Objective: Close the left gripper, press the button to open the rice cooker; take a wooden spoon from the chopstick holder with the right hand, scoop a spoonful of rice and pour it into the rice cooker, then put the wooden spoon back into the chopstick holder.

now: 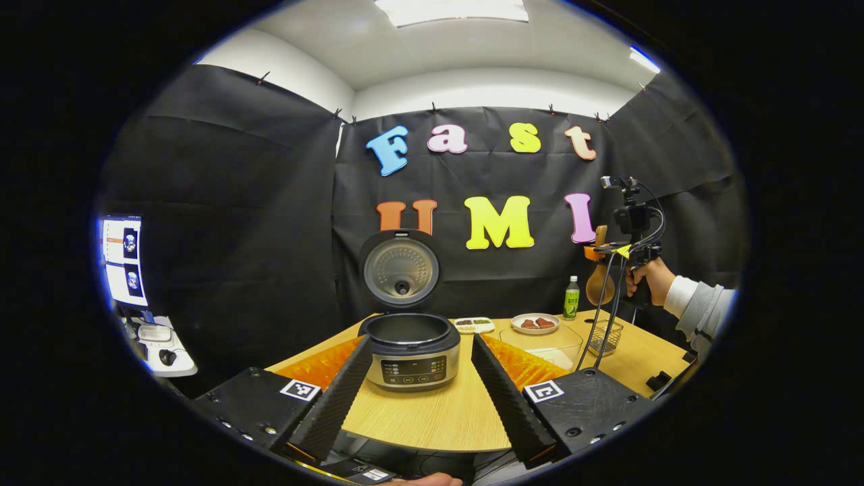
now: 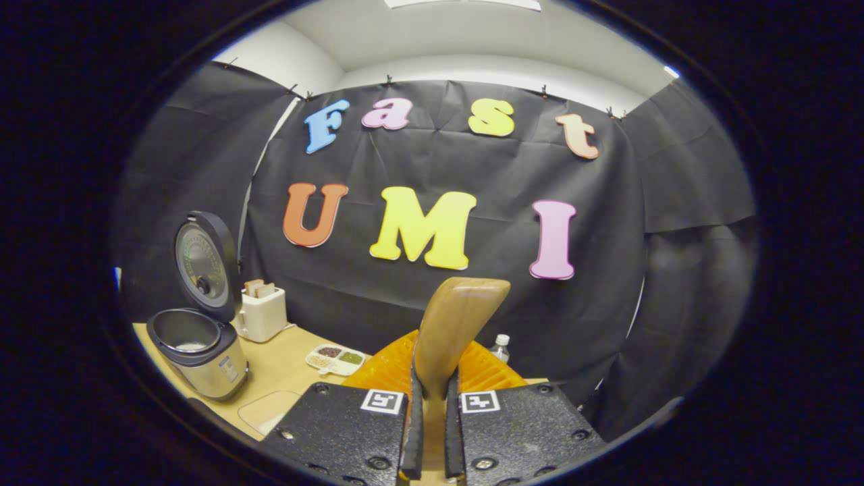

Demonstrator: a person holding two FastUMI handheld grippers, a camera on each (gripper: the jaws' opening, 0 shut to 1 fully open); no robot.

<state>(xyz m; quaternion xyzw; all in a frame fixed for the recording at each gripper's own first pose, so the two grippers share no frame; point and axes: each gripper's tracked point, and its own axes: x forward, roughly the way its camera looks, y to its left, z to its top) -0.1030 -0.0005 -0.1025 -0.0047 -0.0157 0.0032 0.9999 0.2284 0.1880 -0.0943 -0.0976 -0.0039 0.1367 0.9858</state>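
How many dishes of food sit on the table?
2: a divided tray just right of the rice cooker, and a round plate farther right, by the bottle. Others may be hidden.

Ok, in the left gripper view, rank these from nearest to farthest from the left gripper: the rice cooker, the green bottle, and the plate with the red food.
1. Rice cooker: straight ahead, framed between the left gripper fingers, lid up.
2. Plate with red food: farther back, right of the cooker.
3. Green bottle: behind the plate, near the table's far right edge.
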